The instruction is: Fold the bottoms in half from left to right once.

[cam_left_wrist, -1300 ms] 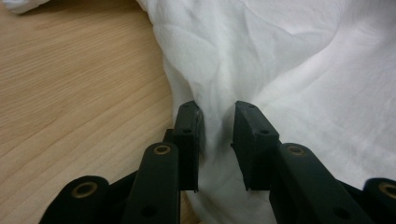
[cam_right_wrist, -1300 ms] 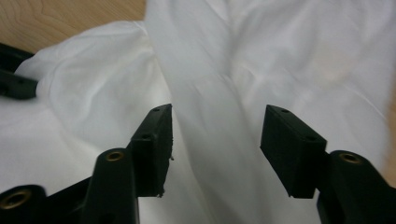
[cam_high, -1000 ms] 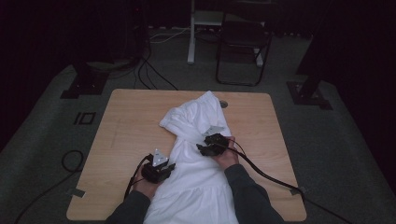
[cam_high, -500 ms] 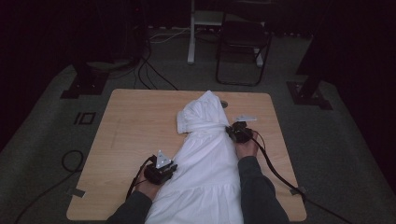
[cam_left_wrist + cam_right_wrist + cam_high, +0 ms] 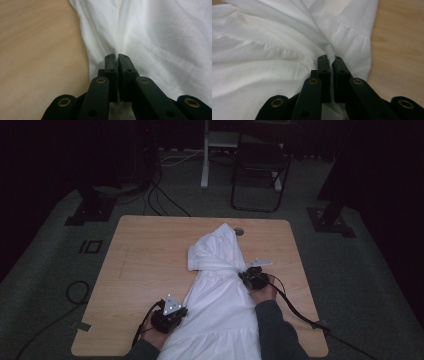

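White garment (image 5: pixel 220 305) hem cut off below — pinched folds hidden in both grippers' jaws

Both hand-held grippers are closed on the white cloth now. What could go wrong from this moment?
1. The left hand-held gripper and right hand-held gripper each pinch only a thin fold of the white garment, so the fabric may slip out when pulled.
2. The far part is bunched up; pulling may drag it rather than flatten it.
3. The near hem hangs over the table edge and may slide off.
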A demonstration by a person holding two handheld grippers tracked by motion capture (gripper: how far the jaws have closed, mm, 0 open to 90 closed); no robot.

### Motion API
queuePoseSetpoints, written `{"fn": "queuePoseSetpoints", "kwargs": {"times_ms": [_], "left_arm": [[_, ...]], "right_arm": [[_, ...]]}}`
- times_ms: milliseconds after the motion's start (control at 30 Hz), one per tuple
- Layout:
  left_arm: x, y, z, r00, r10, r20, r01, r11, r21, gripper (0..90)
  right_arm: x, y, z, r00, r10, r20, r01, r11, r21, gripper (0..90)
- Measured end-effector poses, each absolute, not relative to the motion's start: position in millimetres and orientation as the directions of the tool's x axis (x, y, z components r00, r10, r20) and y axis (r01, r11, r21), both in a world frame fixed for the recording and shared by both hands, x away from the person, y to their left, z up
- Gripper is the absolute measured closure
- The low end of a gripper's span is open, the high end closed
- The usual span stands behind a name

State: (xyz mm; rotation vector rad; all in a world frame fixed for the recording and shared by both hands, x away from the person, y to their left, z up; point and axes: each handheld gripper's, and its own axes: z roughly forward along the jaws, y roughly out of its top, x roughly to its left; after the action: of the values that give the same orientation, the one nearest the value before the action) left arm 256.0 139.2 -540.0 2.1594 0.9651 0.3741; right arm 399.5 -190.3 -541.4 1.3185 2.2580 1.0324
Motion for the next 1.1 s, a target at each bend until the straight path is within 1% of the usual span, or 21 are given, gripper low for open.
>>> {"fn": "queuePoseSetpoints", "kwargs": {"times_ms": [133,167,233,267,300,367,467,633,700,767,933,967,1033,1067,1100], "left_arm": [[241.4,141.6,-536.9,0.700,0.713,-0.031,0.522,-0.482,0.704,86.0],[241.1,142.8,-535.2,0.705,0.709,-0.031,0.518,-0.484,0.706,82.7],[245.4,147.8,-529.0,0.701,0.713,-0.025,0.500,-0.466,0.730,68.8],[249.9,150.8,-524.0,0.690,0.724,-0.019,0.495,-0.453,0.742,65.8],[255.6,153.8,-518.0,0.676,0.737,-0.015,0.490,-0.434,0.756,62.2],[270.9,158.5,-506.4,0.655,0.755,-0.009,0.467,-0.396,0.790,58.2],[305.7,158.0,-498.8,0.617,0.787,-0.002,0.482,-0.376,0.791,50.7],[362.3,146.9,-512.4,0.574,0.819,0.020,0.528,-0.388,0.755,40.5],[377.2,141.5,-522.3,0.569,0.822,0.015,0.553,-0.396,0.734,38.2],[383.9,137.4,-529.7,0.564,0.825,0.017,0.566,-0.402,0.720,35.7],[393.5,127.6,-540.7,0.564,0.825,0.040,0.566,-0.421,0.709,34.6],[396.0,125.9,-539.4,0.554,0.830,0.055,0.566,-0.425,0.706,36.8],[402.6,123.0,-536.1,0.538,0.839,0.085,0.573,-0.438,0.692,52.7],[406.2,122.0,-534.8,0.530,0.844,0.084,0.581,-0.434,0.688,55.5],[409.3,121.1,-532.9,0.526,0.847,0.080,0.583,-0.427,0.691,62.7]], "right_arm": [[380.2,-184.8,-541.0,-0.567,0.820,0.069,0.595,0.350,0.723,86.0],[376.5,-183.3,-540.9,-0.576,0.815,0.067,0.591,0.358,0.723,85.9],[372.9,-182.1,-540.8,-0.584,0.810,0.061,0.586,0.368,0.722,85.8],[372.8,-182.0,-540.8,-0.582,0.811,0.063,0.588,0.366,0.722,85.7],[373.4,-182.2,-540.7,-0.581,0.811,0.070,0.592,0.362,0.720,85.7],[374.5,-182.9,-540.4,-0.580,0.811,0.079,0.598,0.358,0.717,85.5],[375.3,-183.2,-539.9,-0.579,0.810,0.090,0.606,0.354,0.713,84.2],[377.1,-184.1,-539.4,-0.583,0.805,0.109,0.613,0.347,0.710,74.1],[377.0,-183.2,-539.1,-0.586,0.803,0.105,0.610,0.353,0.709,72.2],[377.3,-182.9,-538.9,-0.587,0.803,0.103,0.611,0.355,0.708,70.5],[378.2,-182.7,-538.9,-0.587,0.803,0.107,0.612,0.352,0.708,65.4],[378.5,-182.5,-538.8,-0.586,0.803,0.105,0.611,0.354,0.708,63.5],[379.5,-182.7,-538.8,-0.584,0.804,0.113,0.615,0.347,0.708,60.5],[380.2,-183.0,-538.5,-0.584,0.803,0.116,0.617,0.346,0.707,57.7],[381.0,-183.6,-538.2,-0.579,0.807,0.114,0.618,0.343,0.708,54.0]]}}
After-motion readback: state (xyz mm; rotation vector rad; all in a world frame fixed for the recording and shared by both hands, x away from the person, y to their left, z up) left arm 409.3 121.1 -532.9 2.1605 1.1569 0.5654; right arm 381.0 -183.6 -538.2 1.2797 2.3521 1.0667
